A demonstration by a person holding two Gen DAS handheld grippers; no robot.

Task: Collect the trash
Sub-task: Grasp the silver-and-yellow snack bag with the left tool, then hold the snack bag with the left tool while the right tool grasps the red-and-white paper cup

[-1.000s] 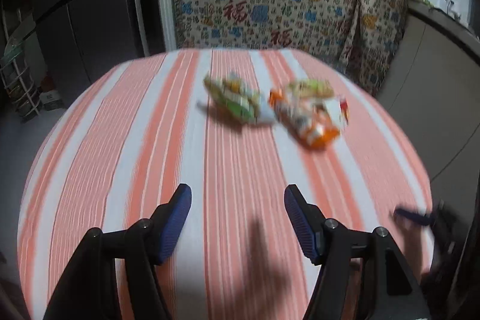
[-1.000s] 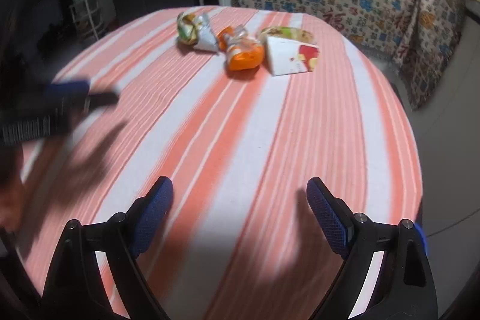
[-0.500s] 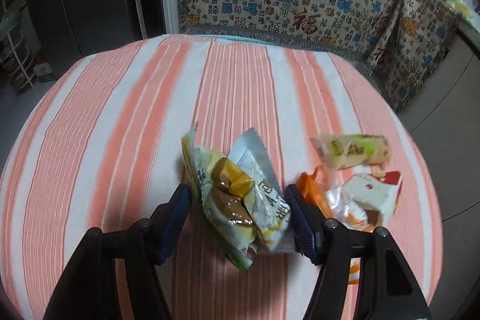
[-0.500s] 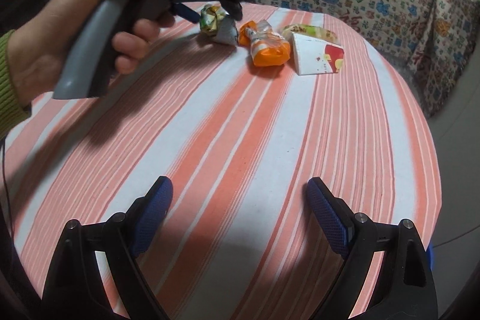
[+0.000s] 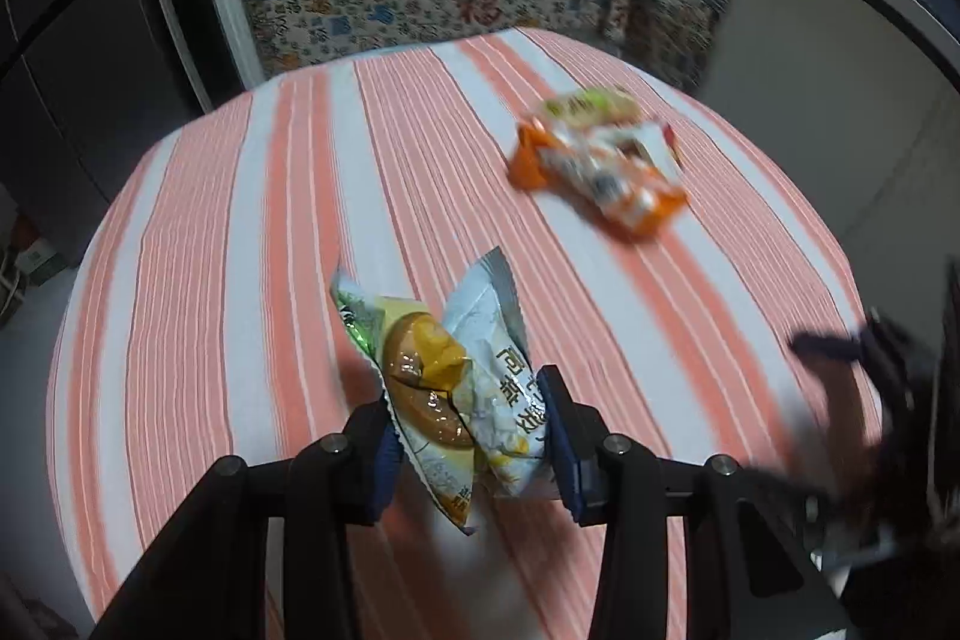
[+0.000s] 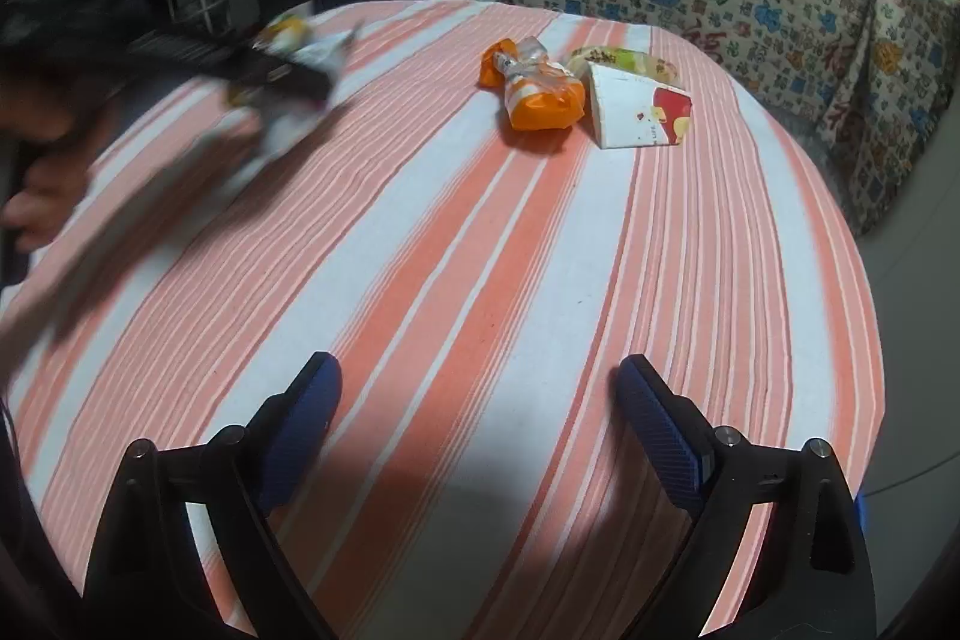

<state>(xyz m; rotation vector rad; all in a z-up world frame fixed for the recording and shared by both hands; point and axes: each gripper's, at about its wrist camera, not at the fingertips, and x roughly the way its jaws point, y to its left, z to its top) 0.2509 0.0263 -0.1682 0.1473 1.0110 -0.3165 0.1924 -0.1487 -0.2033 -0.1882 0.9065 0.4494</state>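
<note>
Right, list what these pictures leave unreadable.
- Left wrist view: the orange wrapper pile is motion-blurred, so its pieces merge.
- Left wrist view: the right gripper is a dark smear.
- Right wrist view: the left gripper and its snack packet are blurred.
- Both views: no trash bin shows.

Dim indoor light, fisheye-bent dark edges, soft shadows on the tablecloth (image 6: 480, 232), motion blur throughout.

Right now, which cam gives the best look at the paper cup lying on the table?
Right wrist view. The paper cup lies on its side there, sharp and unobstructed, beside the orange wrapper. In the left wrist view it is only a motion-blurred white patch behind that wrapper, with its shape unreadable.
</note>
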